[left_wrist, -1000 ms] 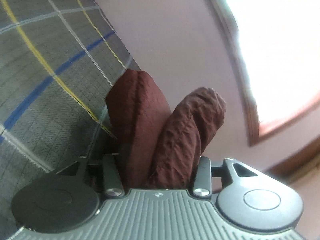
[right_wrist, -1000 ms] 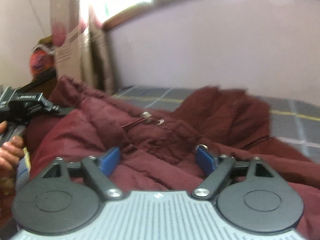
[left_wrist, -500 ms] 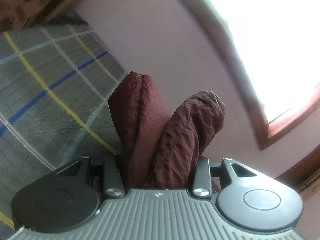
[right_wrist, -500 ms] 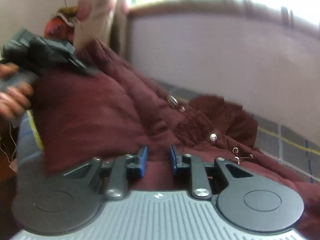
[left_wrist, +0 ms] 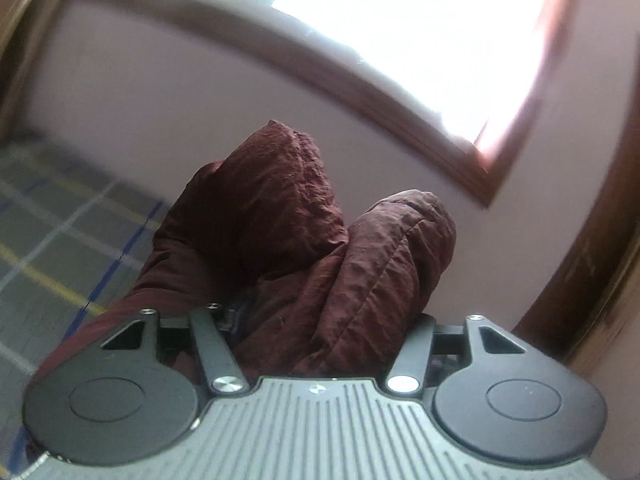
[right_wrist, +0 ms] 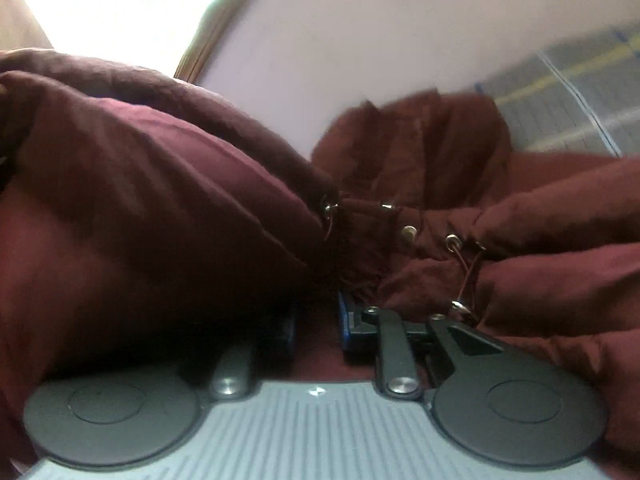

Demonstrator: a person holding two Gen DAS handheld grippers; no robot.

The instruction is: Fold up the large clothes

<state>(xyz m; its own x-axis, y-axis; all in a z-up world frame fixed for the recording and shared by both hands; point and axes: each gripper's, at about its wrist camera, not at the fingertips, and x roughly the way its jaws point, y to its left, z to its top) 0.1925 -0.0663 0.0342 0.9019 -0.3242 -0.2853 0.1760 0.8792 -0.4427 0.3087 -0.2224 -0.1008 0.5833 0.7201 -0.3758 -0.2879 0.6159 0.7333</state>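
Note:
A puffy maroon jacket (right_wrist: 140, 200) lies bunched on a grey plaid bed cover (right_wrist: 568, 92). My right gripper (right_wrist: 316, 320) is shut on a low fold of it, and a thick padded panel looms over its left finger. Metal snaps and a drawcord (right_wrist: 408, 233) show just ahead. In the left wrist view two padded folds of the jacket (left_wrist: 280, 216) stand between the jaws of my left gripper (left_wrist: 324, 320). Those jaws are opening. The blue left pad (left_wrist: 236, 318) shows partly bare beside the cloth. More maroon fabric trails off to the lower left.
The plaid bed cover (left_wrist: 60, 248) runs along a pale wall (left_wrist: 160, 92) at left. A bright window (left_wrist: 400, 32) with a brown wooden frame sits above. Dark wooden trim (left_wrist: 592, 260) stands at the right edge.
My left gripper has lifted and swung from over the bed toward the wall and window, and its jaws have spread wider. My right gripper went from wide open to shut on jacket fabric.

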